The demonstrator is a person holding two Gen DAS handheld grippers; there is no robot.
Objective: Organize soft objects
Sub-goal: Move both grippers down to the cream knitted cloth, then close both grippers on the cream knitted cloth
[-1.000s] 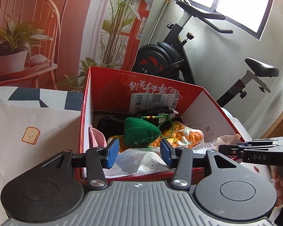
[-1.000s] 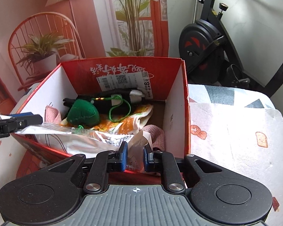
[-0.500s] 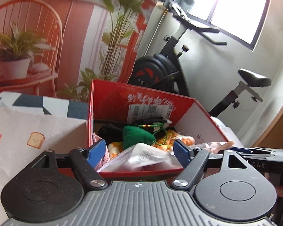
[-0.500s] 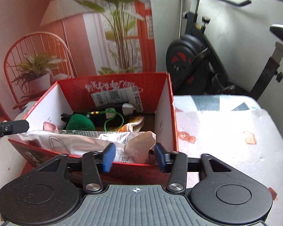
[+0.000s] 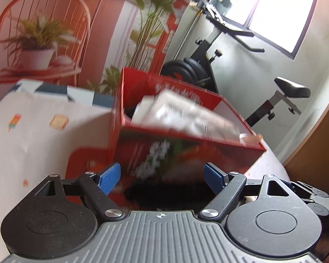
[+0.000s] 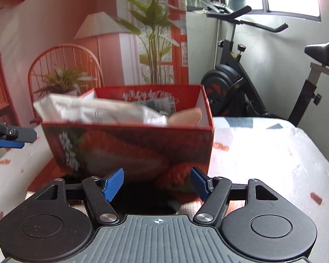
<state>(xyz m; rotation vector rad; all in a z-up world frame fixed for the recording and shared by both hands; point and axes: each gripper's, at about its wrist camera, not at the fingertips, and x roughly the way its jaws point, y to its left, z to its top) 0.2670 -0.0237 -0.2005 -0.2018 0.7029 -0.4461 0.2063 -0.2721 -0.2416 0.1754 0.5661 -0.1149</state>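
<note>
A red cardboard box (image 5: pixel 186 151) (image 6: pixel 129 149) printed with strawberries stands on the cloth-covered table (image 5: pixel 33 135) (image 6: pixel 263 153). A white plastic packet (image 5: pixel 182 114) (image 6: pixel 98 112) lies across the top of the box, held by neither gripper. My left gripper (image 5: pixel 162 177) sits back from the near side of the box, open, nothing between its blue pads. My right gripper (image 6: pixel 156 183) is also drawn back from the box; its jaws are opening and nothing lies between them. The left gripper's fingertip (image 6: pixel 11 137) shows at the left edge of the right wrist view.
An exercise bike (image 5: pixel 208 65) (image 6: pixel 241 83) stands behind the table. A painted backdrop with a chair and plants (image 6: pixel 76 65) covers the wall behind. The table's patterned cloth extends left (image 5: pixel 22 131) and right (image 6: pixel 274 164) of the box.
Both grippers opened, let go of the white packet and pulled back from the box. The packet now rests on top of the box; the box's inside is out of sight.
</note>
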